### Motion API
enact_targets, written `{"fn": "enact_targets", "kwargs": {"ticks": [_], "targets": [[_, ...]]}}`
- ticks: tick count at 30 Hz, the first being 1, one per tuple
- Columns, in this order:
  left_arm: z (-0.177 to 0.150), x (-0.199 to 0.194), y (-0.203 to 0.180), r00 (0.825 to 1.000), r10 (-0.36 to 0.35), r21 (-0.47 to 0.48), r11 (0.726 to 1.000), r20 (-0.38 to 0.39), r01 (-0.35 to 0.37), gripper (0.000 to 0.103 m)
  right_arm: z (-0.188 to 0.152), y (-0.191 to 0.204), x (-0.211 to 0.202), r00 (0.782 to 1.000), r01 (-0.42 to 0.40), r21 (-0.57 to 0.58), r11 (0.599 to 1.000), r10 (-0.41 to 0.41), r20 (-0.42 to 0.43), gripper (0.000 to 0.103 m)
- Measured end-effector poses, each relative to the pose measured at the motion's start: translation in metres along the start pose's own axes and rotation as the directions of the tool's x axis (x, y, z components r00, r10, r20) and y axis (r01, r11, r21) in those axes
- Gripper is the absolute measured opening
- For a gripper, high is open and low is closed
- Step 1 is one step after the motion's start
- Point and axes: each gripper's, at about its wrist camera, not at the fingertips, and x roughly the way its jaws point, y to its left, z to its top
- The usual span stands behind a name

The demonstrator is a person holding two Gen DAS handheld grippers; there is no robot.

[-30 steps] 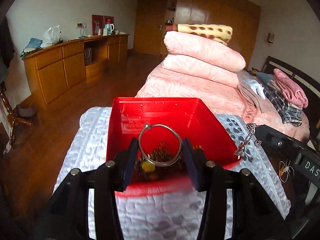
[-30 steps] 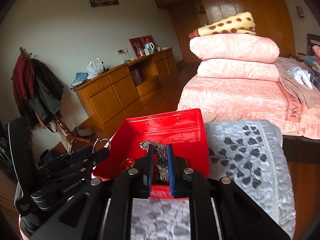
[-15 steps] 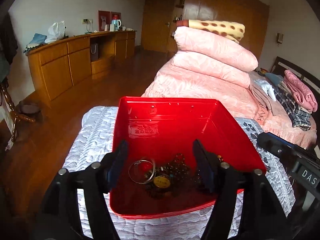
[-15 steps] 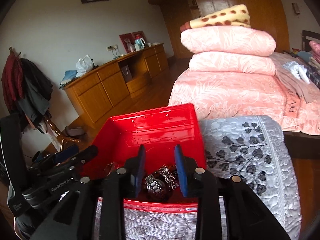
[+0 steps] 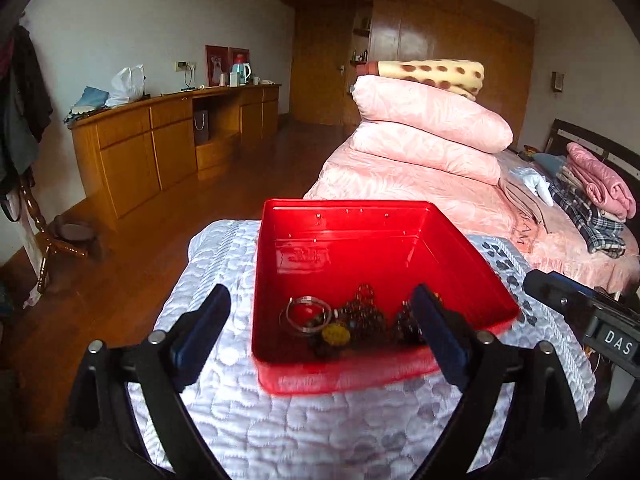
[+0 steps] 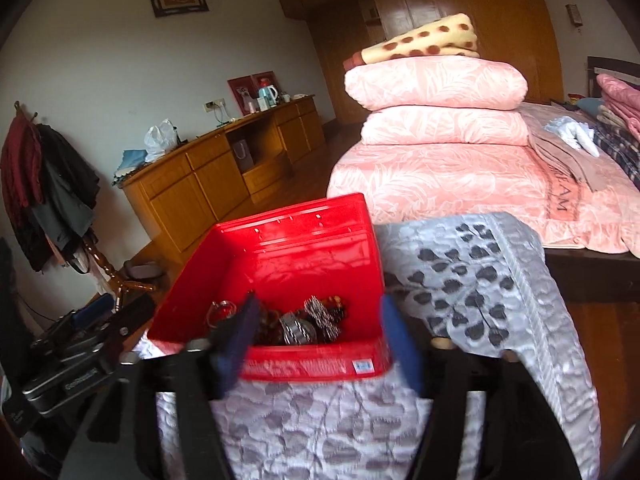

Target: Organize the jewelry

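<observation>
Both my claws gape wide and hold nothing. Between the fingers of my left claw (image 5: 320, 326) sits the red box (image 5: 344, 236) on the quilted cover (image 5: 224, 264), with the jewelry (image 5: 348, 326) heaped at its near end: a silver ring (image 5: 306, 316), beads, a yellow charm. My right claw (image 6: 326, 344) straddles the box's near wall, just short of the pile.

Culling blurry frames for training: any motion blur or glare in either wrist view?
Left wrist: mostly sharp, red box floor blown out, near rim smeared. Right wrist: motion blur on the right tool and box front; jewelry soft.
</observation>
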Motion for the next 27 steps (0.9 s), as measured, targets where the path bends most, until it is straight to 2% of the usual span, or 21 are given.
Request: {"fn": "enact_targets", "kwargs": {"ticks": [4,8,13,20,27], "targets": [[-0.016,-0.018,0.001,1.000,0.015,0.019,1.000,0.003,-0.015,0.094,-0.015,0.003,-0.009,1.000,0.027,-0.006,1.000,-0.028,-0.011,0.090],[-0.029,-0.038,0.001,0.999,0.027,0.046,0.999,0.022,-0.028,0.097,-0.030,0.005,-0.020,0.999,0.030,-0.009,1.000,-0.030,-0.027,0.096],[-0.040,-0.065,0.003,0.997,0.035,0.061,0.997,0.065,-0.039,0.098,-0.044,0.010,-0.041,0.999,0.036,-0.030,0.999,-0.036,-0.002,0.097],[-0.042,-0.098,0.003,0.992,0.016,0.060,0.998,0.123,-0.024,0.098,-0.052,0.020,-0.078,0.995,0.052,-0.073,0.996,-0.046,0.085,0.097],[-0.045,-0.127,0.001,0.982,0.013,0.067,0.997,0.189,-0.026,0.098,-0.056,0.030,-0.110,0.986,0.029,-0.108,0.994,-0.011,0.169,0.097]]}}
